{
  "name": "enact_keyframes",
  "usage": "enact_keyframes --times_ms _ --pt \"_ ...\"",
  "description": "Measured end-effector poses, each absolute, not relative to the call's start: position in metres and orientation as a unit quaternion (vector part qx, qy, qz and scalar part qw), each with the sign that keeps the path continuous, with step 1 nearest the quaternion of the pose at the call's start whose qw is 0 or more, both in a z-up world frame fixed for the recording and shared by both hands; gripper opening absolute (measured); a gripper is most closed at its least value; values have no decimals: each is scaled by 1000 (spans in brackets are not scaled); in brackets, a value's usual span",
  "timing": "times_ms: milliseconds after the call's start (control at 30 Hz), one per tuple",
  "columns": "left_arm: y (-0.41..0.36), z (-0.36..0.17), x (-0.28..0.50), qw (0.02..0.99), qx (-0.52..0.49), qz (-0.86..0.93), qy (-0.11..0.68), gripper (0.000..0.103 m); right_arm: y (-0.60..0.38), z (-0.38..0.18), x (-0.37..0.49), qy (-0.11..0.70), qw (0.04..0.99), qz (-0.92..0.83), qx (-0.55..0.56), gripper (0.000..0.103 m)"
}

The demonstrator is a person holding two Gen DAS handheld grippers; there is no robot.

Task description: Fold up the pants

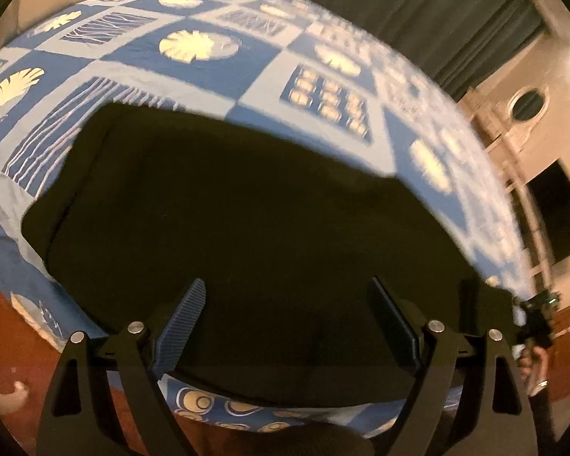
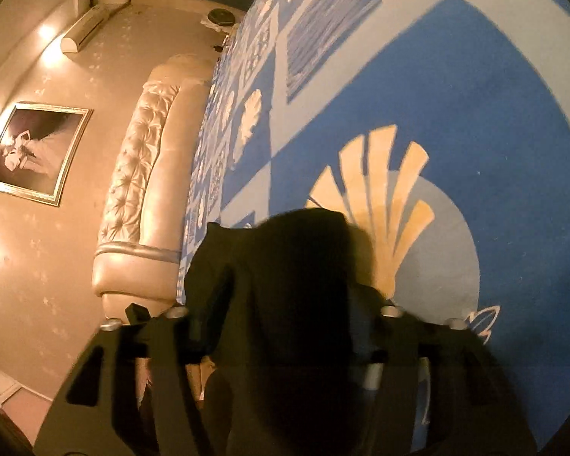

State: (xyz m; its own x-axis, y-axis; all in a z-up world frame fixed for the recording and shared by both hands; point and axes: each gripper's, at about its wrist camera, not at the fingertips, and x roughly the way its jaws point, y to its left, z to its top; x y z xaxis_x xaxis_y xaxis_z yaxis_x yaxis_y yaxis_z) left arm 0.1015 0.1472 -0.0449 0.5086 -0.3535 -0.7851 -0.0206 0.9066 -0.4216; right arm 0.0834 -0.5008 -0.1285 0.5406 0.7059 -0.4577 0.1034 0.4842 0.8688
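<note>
Here, largest first:
Bed cover [image 1: 247, 76]: blue patchwork with cream leaf prints, spread beneath and beyond both claws.
Pants [image 1: 228, 209]: dark, lying flat on the cover directly ahead of and under the left claw; a bunched end [image 2: 285, 266] rises between the right claw's fingers.
Headboard [image 2: 144, 174]: pale, tufted, left of the right claw.
Left claw [image 1: 285, 323]: fingers spread wide above the cloth, gripping nothing.
Right claw [image 2: 288, 326]: blurred and dark; cannot tell whether its fingers press the cloth.
</note>
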Motion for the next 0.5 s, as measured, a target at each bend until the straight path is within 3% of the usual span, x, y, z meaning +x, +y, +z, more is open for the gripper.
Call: enact_keyframes --times_ms 233,500 --pt "238 -6 101 861 -271 -124 411 86 -518 -92 48 395 791 157 440 82" --pt "325 -55 128 798 -388 -125 444 86 -499 -82 39 393 791 153 442 86"
